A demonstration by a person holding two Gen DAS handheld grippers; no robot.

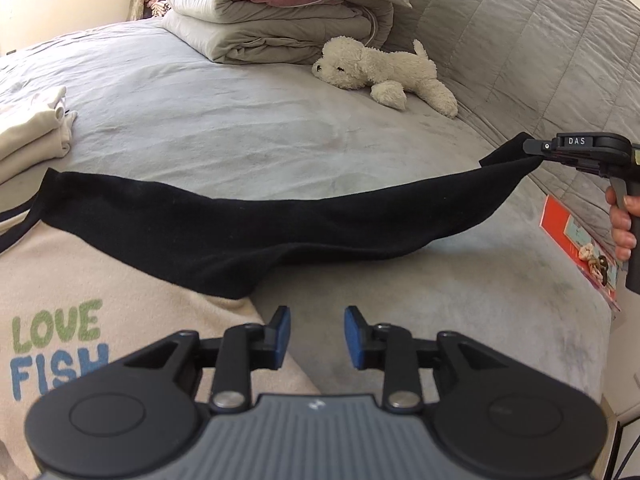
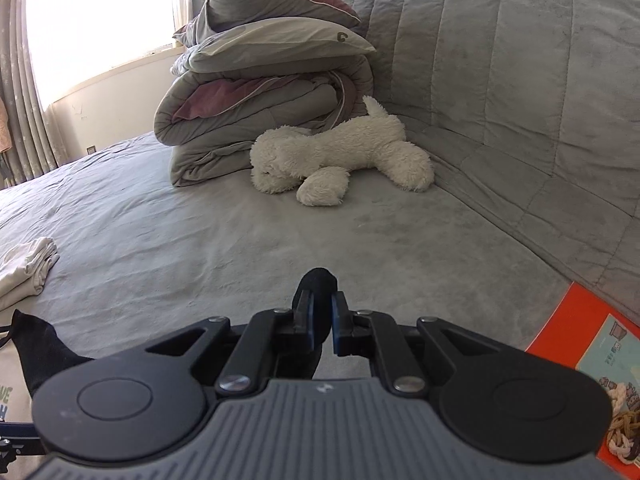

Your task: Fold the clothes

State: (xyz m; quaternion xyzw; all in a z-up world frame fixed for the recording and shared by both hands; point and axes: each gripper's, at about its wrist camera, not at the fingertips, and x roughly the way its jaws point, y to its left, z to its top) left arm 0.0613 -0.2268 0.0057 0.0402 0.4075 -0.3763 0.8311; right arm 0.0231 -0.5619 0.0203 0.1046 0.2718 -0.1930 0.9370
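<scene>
A right gripper (image 2: 321, 330) is lifting the black sleeve (image 1: 280, 224) of a beige sweatshirt (image 1: 80, 300) off a grey bed (image 1: 200, 120).

Its jaws are pinching the sleeve cuff, which is poking out just beyond the tips. The left gripper (image 1: 316, 336) is hovering with jaws apart and empty, the shirt body lying under and left of them. The soft, light knit is sagging between cuff and shoulder; the shoulder seam ahead of the left jaws looks a good second hold.

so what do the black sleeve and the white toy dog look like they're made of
Black sleeve: soft matte knit, probably cotton jersey; it sags limply from the right tongs and shows no sheen.
White toy dog: fluffy plush, likely synthetic pile; its surface is curly and tufted.
</scene>
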